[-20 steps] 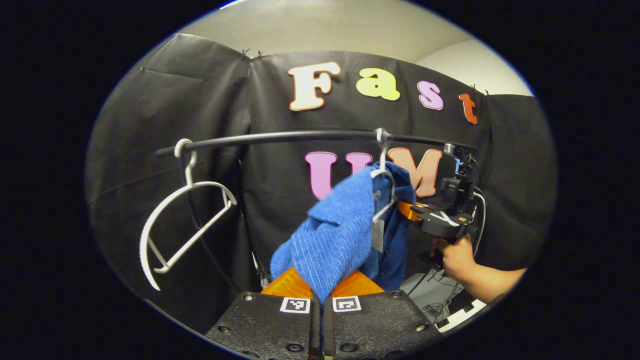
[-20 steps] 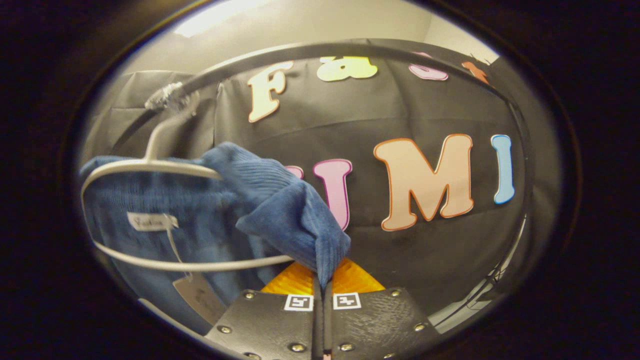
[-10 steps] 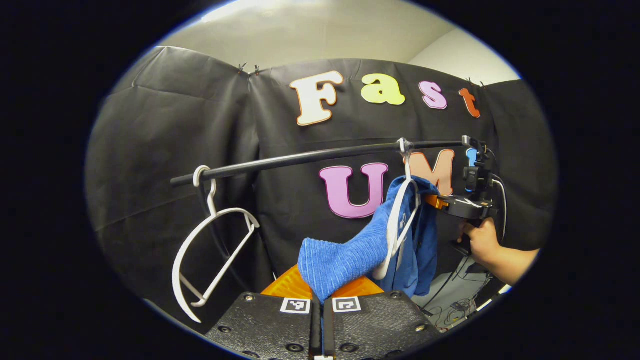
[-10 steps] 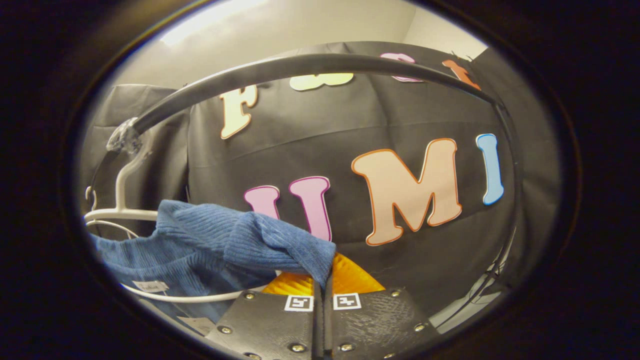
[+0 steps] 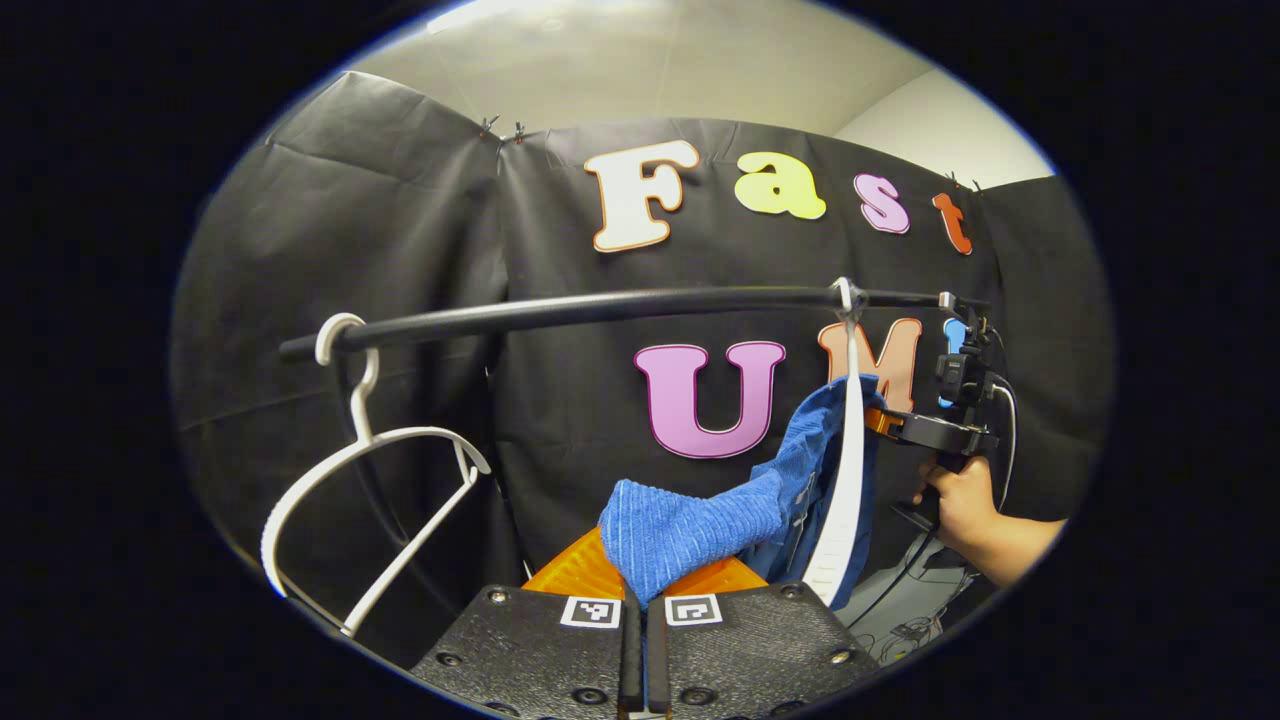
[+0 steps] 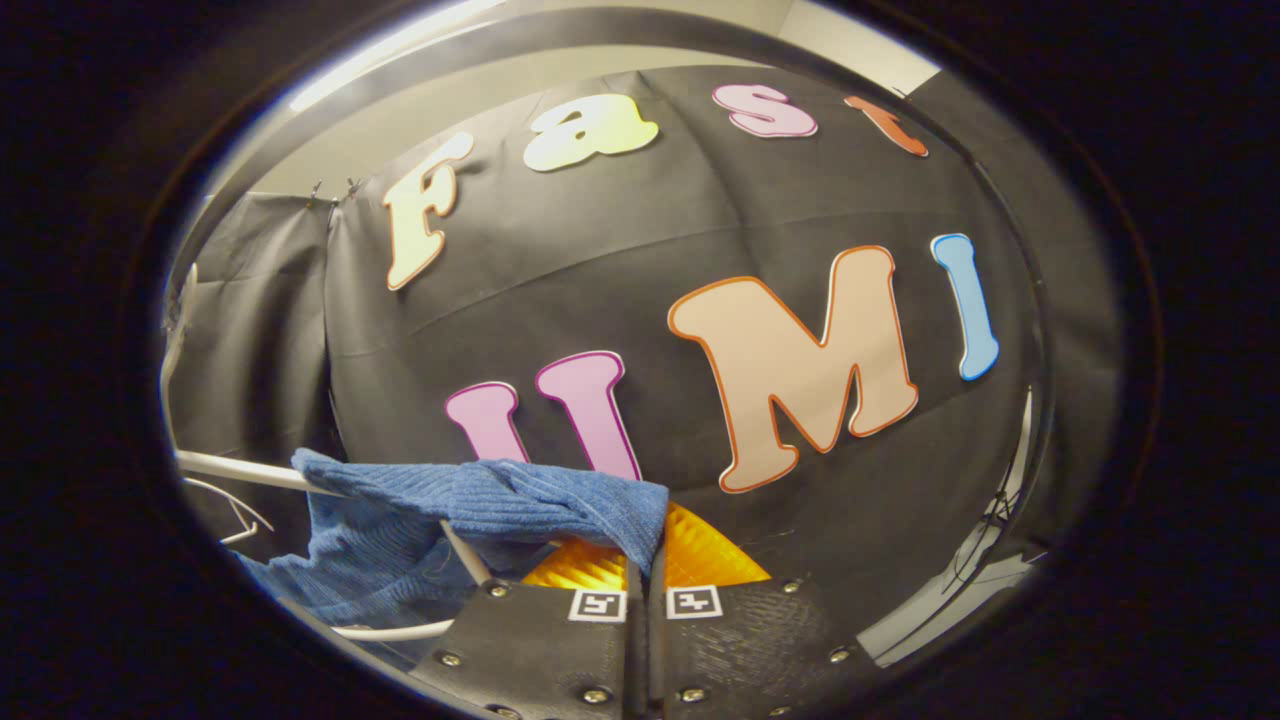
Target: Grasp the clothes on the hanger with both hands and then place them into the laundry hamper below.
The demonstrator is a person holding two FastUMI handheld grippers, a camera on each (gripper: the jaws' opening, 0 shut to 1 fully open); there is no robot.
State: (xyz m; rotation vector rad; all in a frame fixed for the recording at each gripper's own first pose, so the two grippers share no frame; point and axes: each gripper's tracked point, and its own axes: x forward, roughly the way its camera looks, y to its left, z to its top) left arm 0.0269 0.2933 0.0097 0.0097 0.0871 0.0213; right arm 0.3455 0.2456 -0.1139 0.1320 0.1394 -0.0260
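A blue ribbed garment stretches from my left gripper toward a white hanger that hangs from the black rail. My left gripper is shut on one corner of the cloth. Farther right in the left gripper view, a hand holds the right gripper at the garment's other side. In the right gripper view the blue garment runs left from my right gripper, which is shut on its edge. Part of the white hanger crosses under the cloth.
A second, bare white hanger hangs at the left end of the rail. The booth's black cloth wall stands close behind the rail. Cables and pale floor lie at lower right beneath the person's hand.
Both grippers have pulled the garment lower and away from the hanger; the cloth now stretches flatter. The hanger has turned edge-on in the left gripper view, and the rail has risen in the right gripper view.
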